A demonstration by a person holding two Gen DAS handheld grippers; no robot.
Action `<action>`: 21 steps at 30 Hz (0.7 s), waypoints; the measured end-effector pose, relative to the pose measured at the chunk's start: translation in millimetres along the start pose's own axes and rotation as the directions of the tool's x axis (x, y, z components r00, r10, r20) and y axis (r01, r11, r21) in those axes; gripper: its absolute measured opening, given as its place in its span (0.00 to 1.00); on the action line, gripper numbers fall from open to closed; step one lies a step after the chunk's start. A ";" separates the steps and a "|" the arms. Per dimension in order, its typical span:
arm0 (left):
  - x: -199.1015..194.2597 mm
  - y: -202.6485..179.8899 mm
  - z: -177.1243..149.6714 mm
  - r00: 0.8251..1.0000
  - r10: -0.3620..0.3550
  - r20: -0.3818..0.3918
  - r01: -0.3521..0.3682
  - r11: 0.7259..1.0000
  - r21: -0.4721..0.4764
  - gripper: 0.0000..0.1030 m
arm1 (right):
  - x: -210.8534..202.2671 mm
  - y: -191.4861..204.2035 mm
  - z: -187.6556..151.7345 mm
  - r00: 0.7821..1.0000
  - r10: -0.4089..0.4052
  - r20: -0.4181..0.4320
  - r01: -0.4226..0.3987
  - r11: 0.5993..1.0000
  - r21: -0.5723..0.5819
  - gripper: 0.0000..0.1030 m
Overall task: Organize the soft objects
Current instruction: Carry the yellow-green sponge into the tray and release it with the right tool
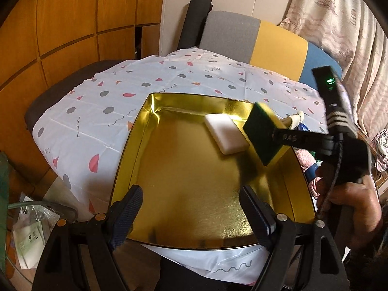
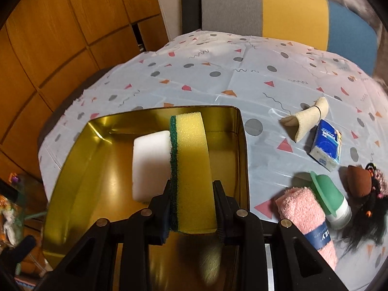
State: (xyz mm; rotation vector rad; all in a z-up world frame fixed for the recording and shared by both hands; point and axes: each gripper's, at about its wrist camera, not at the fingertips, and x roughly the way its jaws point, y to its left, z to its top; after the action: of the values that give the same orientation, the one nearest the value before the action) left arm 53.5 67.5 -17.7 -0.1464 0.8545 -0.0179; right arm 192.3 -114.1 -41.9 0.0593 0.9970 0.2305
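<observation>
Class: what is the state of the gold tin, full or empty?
Nearly empty. The gold tin holds only a white sponge lying flat; the yellow-green sponge is held above it in the right gripper.

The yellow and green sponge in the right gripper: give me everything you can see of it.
The sponge is a rectangular block of porous yellow foam with a thin dark green scouring layer on one face. The right gripper is shut on its near end, fingers pressing the green and yellow faces. It is held on edge above the gold tray, not resting on it, its far end toward the tray's back wall. A white sponge lies in the tray on its green side; contact between them cannot be told.
</observation>
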 end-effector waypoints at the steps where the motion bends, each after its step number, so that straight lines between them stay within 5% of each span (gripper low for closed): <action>1: -0.3 -0.8 0.3 1.000 -0.001 0.000 0.001 1.000 0.003 0.81 | 2.5 0.3 0.1 1.000 -0.005 -0.006 0.005 1.000 -0.002 0.31; 4: -1.5 -2.3 0.2 1.000 -0.005 0.000 0.005 1.000 0.006 0.81 | 5.2 0.0 -1.3 1.000 -0.020 -0.009 0.020 1.000 -0.012 0.35; 11: -2.5 -4.4 -0.1 1.000 -0.004 -0.003 0.004 1.000 0.010 0.81 | -10.5 2.1 -4.4 0.999 0.012 0.034 -0.012 1.000 -0.020 0.66; 21: -6.6 -15.2 -2.3 1.000 -0.008 0.000 0.008 0.999 0.038 0.81 | -54.6 -1.3 -21.0 0.991 0.025 0.131 -0.019 0.999 -0.045 0.74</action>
State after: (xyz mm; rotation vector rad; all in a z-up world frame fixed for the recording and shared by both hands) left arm 48.1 52.7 -12.1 -0.1142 0.8531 -0.0416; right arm 146.5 -128.5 -8.4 0.0447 0.8603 0.2649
